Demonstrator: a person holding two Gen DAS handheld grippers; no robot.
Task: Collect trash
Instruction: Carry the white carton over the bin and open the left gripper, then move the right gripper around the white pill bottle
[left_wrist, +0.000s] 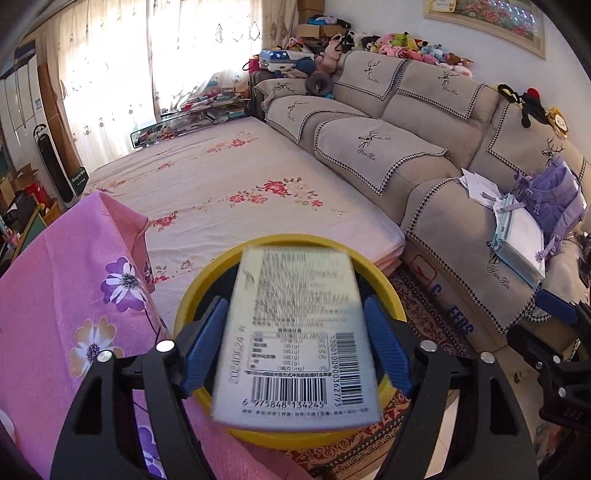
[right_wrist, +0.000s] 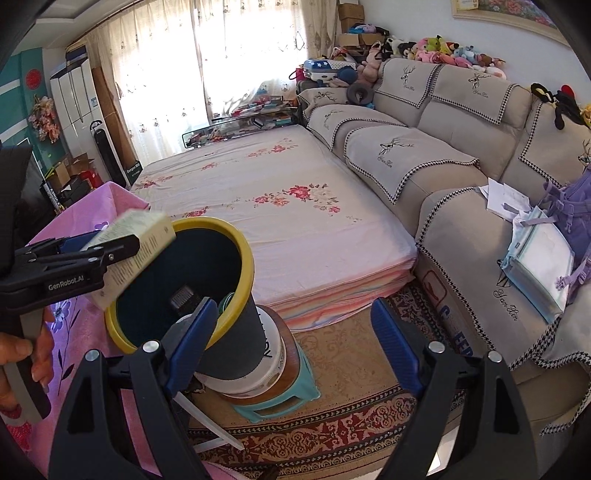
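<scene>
You poised your left gripper (left_wrist: 295, 343), jaws spread clear of the barcoded carton (left_wrist: 295, 332), above the yellow-rimmed bin (right_wrist: 177, 284) so it could drop in, while your empty, open right gripper (right_wrist: 291, 343) waited at the bin's four o'clock.

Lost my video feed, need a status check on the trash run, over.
Left gripper open, white carton loose between its fingers, over yellow-rimmed bin. Right gripper open, empty, beside bin. Bin mouth unobstructed.
</scene>
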